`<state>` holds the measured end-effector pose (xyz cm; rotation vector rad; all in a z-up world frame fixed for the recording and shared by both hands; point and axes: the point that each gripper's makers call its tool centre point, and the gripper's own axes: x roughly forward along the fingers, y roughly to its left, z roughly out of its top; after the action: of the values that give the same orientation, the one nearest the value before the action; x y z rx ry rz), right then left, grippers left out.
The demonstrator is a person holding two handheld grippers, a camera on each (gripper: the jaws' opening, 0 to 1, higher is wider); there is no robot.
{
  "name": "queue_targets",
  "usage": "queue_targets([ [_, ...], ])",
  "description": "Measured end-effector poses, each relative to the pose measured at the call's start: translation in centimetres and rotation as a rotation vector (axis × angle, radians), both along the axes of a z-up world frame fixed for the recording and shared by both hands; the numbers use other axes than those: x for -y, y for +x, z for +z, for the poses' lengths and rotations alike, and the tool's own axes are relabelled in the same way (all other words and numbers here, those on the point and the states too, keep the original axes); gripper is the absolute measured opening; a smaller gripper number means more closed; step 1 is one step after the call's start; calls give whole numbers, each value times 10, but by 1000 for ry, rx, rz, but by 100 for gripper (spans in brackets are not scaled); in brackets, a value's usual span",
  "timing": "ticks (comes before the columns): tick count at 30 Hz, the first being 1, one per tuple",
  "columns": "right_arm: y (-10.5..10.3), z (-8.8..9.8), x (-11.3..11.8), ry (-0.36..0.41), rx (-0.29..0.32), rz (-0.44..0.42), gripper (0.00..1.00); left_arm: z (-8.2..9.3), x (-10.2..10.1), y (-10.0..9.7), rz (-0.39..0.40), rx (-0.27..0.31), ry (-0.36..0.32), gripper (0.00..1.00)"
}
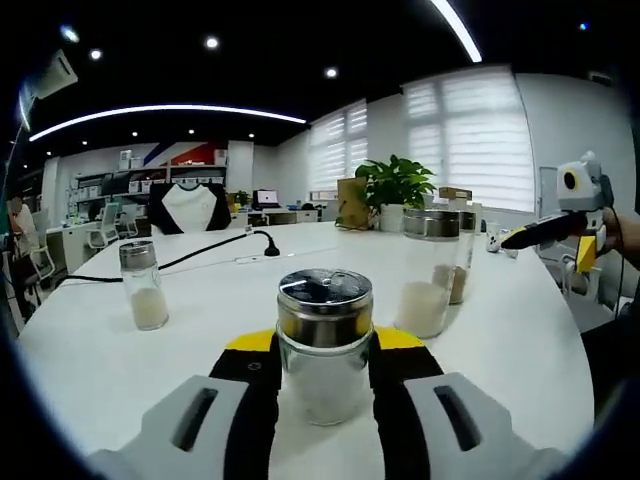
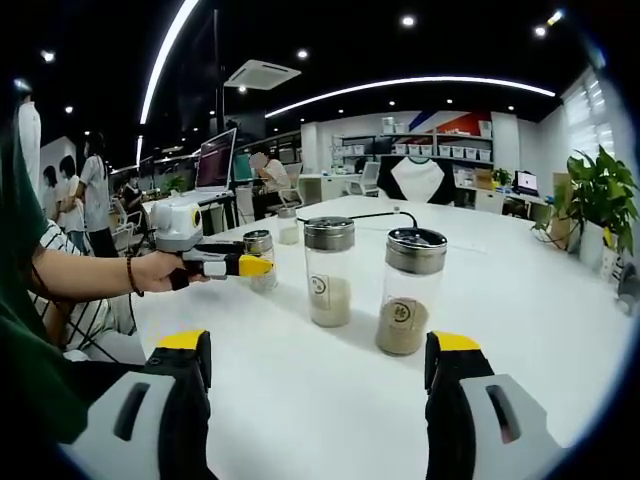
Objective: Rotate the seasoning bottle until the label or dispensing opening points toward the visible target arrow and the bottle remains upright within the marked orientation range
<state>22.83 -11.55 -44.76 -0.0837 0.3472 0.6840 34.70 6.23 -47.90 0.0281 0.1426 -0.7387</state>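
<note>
On the white table [image 1: 520, 340], we see our left gripper [image 1: 325, 385] clamping a seasoning bottle [image 1: 324, 345]: upright clear glass, perforated metal lid, white powder inside. Our right gripper [image 2: 318, 375] hangs wide apart, holding nothing, short of two taller shakers [image 2: 410, 290].

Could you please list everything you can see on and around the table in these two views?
Seasoning bottle: one, clear glass, steel lid, white contents, between the left jaws.
Other bottles: three; one far left, two mid-table, pale and tan contents.
Table: one, white, round.
Cable: one, black, across the table.
Plant: one, green, far table edge.
Cardboard box: one, brown, beside the plant.
People: several, background desks.
Left hand-held gripper: black, yellow, grey, around the seasoning bottle.
Right hand-held gripper: same colours, open, empty.
Hand: one, holding the left hand-held gripper.
</note>
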Motion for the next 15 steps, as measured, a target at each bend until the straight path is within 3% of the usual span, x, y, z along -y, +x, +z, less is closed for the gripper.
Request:
queue_targets([
  [15, 4, 6, 5, 16, 20, -26, 89, 1, 1, -3, -146, -2, 1, 36],
])
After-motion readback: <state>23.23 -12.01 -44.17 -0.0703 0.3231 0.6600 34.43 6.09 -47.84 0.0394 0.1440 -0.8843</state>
